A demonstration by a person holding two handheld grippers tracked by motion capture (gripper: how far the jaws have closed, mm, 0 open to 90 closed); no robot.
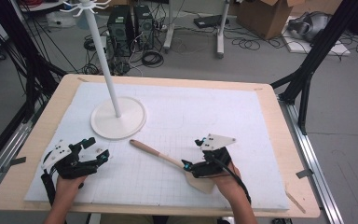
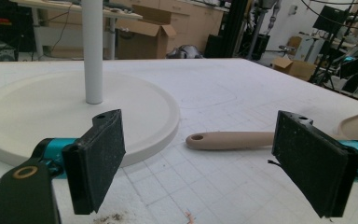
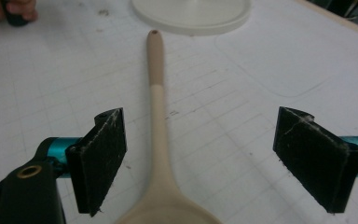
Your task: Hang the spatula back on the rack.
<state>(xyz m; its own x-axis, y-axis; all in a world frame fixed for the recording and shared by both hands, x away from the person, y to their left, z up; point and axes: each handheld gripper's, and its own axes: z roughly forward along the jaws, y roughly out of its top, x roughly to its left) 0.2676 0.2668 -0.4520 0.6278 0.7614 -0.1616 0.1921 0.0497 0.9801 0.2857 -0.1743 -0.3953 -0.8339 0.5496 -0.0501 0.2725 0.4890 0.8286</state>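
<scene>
The beige wooden spatula with a long handle [image 1: 168, 161] lies flat on the white gridded foam mat [image 1: 223, 116] that covers the pale wooden bench [image 1: 279, 121], its blade at about 5 o'clock from the mat's centre and its handle running up toward 10 o'clock, the holed tip stopping just short of the white round base of the hook stand [image 1: 118, 117]. The right claw [image 3: 200, 158] is released, its two black jaws standing wide on either side of the spatula's neck without touching it; in the right gripper view the handle runs slightly left of the midline, so one likely fault is an uneven close, where the left pad meets the wood first and shoves the spatula sideways across the mat rather than pinching it. Because the neck is thin and lies flush on the foam, the pads may also ride over it or dig into the mat, and a grip so near the blade would probably leave the long handle free to swing and knock the stand's white pole [image 1: 103, 56]. The right hand holds its claw low near 5 o'clock, pointing up the handle toward 10 o'clock, forearm entering from the bottom edge. The left claw [image 1: 92, 148] is likewise released and grasps nothing; it rests low at about 8 o'clock, aimed toward 2 o'clock with the stand base and the handle tip ahead of it.
</scene>
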